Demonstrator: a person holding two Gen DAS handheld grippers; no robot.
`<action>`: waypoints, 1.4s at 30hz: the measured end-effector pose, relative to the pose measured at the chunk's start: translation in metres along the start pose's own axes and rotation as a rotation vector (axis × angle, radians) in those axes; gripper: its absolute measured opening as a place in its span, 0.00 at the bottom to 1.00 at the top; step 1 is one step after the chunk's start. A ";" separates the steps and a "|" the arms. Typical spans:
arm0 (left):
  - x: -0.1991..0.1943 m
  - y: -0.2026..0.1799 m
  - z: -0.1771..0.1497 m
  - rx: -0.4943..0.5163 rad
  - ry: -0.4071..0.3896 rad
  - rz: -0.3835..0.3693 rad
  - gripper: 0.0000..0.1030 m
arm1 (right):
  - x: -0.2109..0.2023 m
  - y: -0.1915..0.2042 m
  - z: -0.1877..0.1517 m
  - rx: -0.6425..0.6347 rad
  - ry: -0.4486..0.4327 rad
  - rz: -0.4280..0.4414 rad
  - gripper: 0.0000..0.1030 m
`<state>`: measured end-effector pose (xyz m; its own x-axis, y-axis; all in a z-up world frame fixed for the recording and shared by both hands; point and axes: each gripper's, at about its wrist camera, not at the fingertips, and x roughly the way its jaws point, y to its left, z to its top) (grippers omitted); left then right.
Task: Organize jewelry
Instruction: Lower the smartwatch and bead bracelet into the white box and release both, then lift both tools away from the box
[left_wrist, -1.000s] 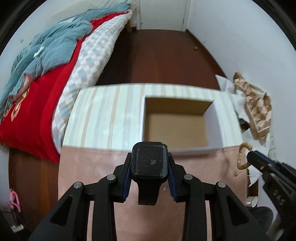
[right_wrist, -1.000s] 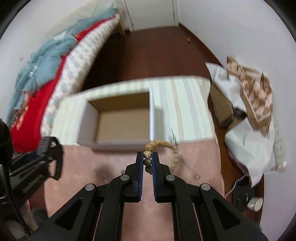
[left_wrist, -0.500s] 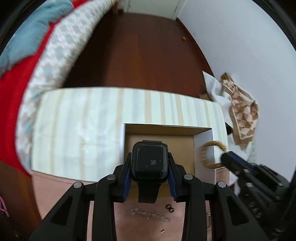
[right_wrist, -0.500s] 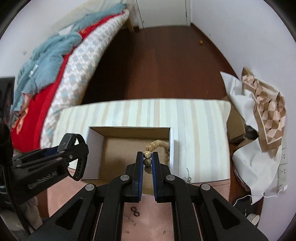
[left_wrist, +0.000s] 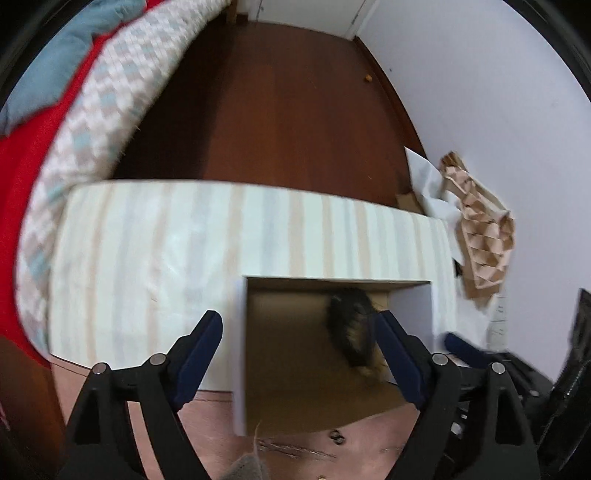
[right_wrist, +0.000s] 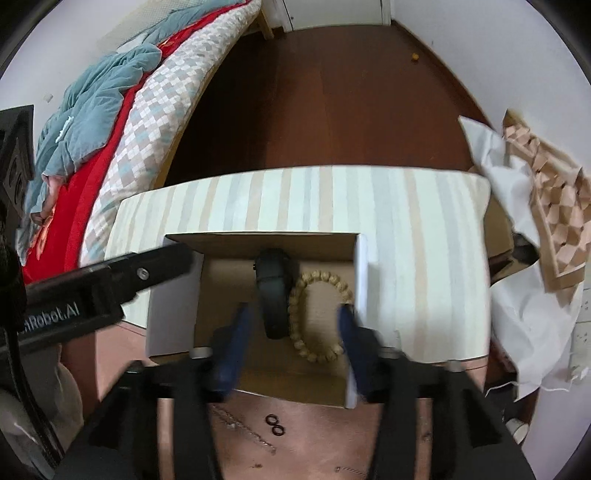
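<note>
Inside box (right_wrist: 360, 273): watch (right_wrist: 272, 295) touching bracelet (right_wrist: 318, 314); both grippers (left_wrist: 299, 354) (right_wrist: 293, 339) spread wide, empty.

The left claw (left_wrist: 299, 343) is hanging with its blue-padded fingers (left_wrist: 201, 350) spread wide, nothing caught between them. The right claw (right_wrist: 293, 332) is doing the same, its own blue fingers (right_wrist: 236, 343) parted and blurred (the sharpness is poor there). In the right wrist view the left claw's black body (right_wrist: 110, 284) is reaching in from the left edge; in the left wrist view the right claw's fingertip (left_wrist: 461, 347) is showing at the right.
</note>
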<state>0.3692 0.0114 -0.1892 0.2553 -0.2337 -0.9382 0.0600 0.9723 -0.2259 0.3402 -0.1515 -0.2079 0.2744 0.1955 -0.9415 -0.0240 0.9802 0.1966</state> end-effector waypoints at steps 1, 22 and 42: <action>-0.003 0.002 -0.002 0.011 -0.022 0.046 0.88 | -0.003 0.002 -0.003 -0.017 -0.010 -0.039 0.62; -0.104 0.011 -0.104 0.050 -0.303 0.347 1.00 | -0.081 0.028 -0.073 -0.041 -0.176 -0.251 0.93; -0.243 -0.039 -0.209 0.098 -0.500 0.315 1.00 | -0.248 0.037 -0.186 -0.008 -0.428 -0.247 0.93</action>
<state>0.1028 0.0305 -0.0072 0.6969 0.0712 -0.7136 -0.0094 0.9959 0.0903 0.0922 -0.1581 -0.0177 0.6432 -0.0711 -0.7624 0.0846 0.9962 -0.0215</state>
